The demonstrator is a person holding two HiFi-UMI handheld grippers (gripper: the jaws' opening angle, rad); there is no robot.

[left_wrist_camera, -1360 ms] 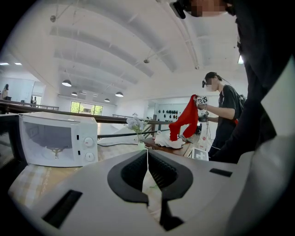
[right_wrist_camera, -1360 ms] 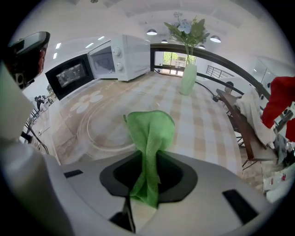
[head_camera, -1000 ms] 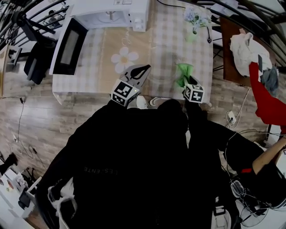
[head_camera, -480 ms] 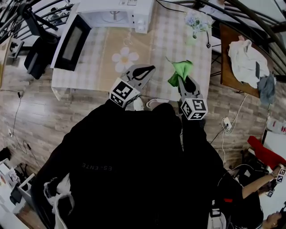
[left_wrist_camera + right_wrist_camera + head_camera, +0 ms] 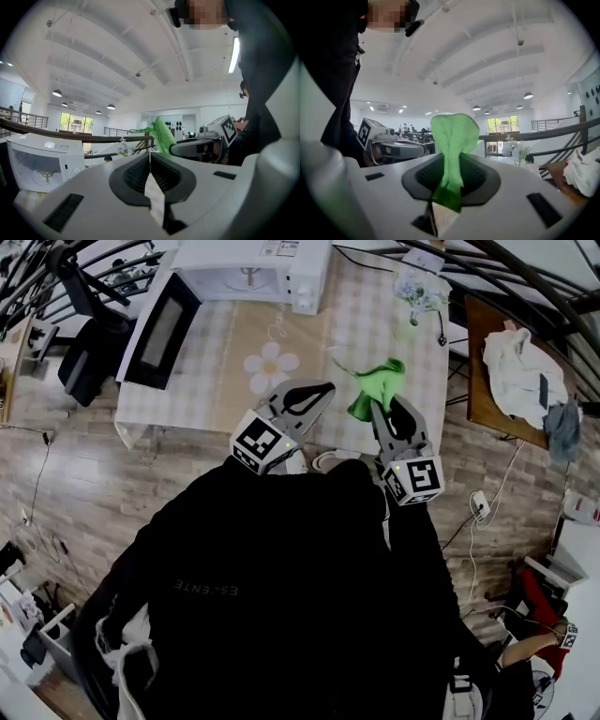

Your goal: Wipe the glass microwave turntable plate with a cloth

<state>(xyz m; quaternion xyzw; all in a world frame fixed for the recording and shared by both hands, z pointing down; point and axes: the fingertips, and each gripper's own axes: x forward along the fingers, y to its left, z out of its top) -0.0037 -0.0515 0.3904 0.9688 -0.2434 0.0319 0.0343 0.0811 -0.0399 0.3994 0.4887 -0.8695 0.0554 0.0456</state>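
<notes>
My right gripper point(image 5: 376, 407) is shut on a green cloth point(image 5: 376, 388) and holds it up over the table's front right part. In the right gripper view the cloth point(image 5: 450, 136) stands up out of the closed jaws point(image 5: 449, 161). My left gripper point(image 5: 322, 389) hangs beside it to the left over the table's front edge, jaws shut point(image 5: 150, 154), with nothing visible between them. From the left gripper view the cloth point(image 5: 162, 136) and right gripper point(image 5: 190, 147) show close by. I cannot make out a glass turntable plate in any view.
A white microwave point(image 5: 251, 266) stands at the table's back, its door point(image 5: 163, 330) swung open to the left; its inside point(image 5: 43, 169) shows only the spindle. A vase of flowers point(image 5: 413, 289) stands back right. A side table point(image 5: 487, 390) with clothes is further right.
The right gripper has drawn back toward me while lifting the green cloth, which now hangs a little further left. The left gripper has stayed shut in about the same place.
</notes>
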